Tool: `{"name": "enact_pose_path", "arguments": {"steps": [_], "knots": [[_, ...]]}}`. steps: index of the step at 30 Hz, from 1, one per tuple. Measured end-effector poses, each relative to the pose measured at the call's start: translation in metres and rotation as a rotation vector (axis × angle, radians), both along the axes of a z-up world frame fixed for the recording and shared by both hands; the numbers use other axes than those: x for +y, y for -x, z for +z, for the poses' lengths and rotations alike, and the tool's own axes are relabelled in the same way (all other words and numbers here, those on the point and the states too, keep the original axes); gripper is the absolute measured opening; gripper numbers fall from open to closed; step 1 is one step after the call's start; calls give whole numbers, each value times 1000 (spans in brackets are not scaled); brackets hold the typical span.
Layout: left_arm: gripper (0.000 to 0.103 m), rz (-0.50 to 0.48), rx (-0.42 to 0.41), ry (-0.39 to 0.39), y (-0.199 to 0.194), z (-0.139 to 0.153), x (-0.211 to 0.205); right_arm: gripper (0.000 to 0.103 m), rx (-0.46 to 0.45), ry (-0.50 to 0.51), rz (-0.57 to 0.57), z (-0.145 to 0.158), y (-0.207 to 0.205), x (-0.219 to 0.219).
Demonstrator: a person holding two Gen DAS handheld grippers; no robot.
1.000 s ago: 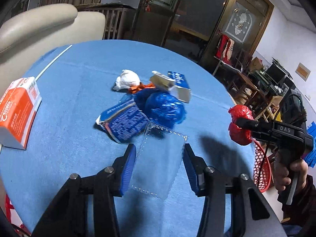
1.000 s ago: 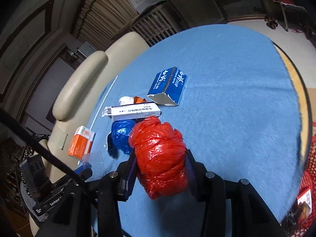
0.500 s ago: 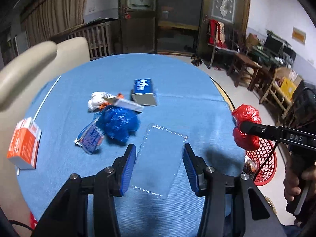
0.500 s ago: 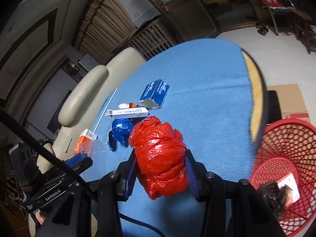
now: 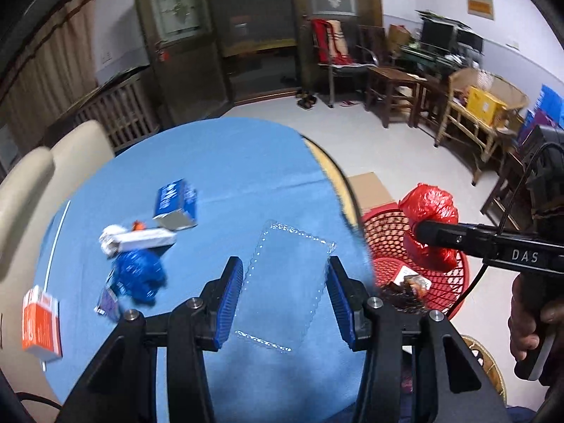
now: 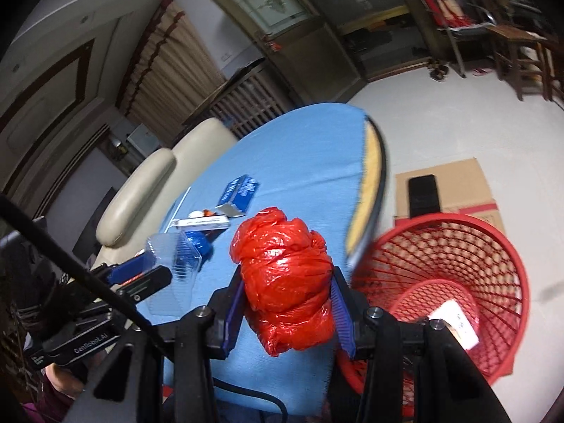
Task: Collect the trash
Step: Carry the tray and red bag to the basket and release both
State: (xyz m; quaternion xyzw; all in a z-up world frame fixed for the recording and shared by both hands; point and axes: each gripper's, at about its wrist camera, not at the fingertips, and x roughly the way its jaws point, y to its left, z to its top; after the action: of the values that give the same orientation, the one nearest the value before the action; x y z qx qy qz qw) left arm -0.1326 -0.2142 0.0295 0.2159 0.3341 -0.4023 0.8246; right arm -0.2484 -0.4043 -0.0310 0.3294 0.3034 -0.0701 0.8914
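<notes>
A: What does the right gripper pinch?
B: A crinkled red plastic bag, beside the red mesh plastic basket.
A: And the left gripper?
B: Clamped on a clear ridged plastic tray, above the blue cloth table.

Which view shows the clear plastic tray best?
The left wrist view: the clear plastic tray lies face-on between the left claw pads, its outline complete. The right wrist view shows it only small and edge-on, at the far left.

Open floor beyond red basket, table edge beside it, chairs far off
</notes>
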Motion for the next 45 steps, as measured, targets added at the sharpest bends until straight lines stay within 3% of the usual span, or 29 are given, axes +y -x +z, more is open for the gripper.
{"name": "enact_pose_path", "arguments": {"steps": [7, 13, 23, 28, 32, 45], "knots": [[50, -72, -12, -37, 14, -2, -39, 48, 18, -8, -67, -9, 36, -31], [50, -135, 43, -44, 24, -10, -66, 48, 33, -24, -121, -17, 58, -51], [51, -231, 259, -69, 28, -46, -107, 49, 69, -89, -208, -43, 88, -78], [53, -229, 295, -90, 28, -60, -117, 51, 84, -117, -229, -52, 95, -83], [53, -233, 294, -111, 29, -66, -122, 63, 99, -153, -244, -57, 97, -87], [60, -170, 311, -83, 16, -59, -97, 65, 74, -141, -242, -47, 92, -82]]}}
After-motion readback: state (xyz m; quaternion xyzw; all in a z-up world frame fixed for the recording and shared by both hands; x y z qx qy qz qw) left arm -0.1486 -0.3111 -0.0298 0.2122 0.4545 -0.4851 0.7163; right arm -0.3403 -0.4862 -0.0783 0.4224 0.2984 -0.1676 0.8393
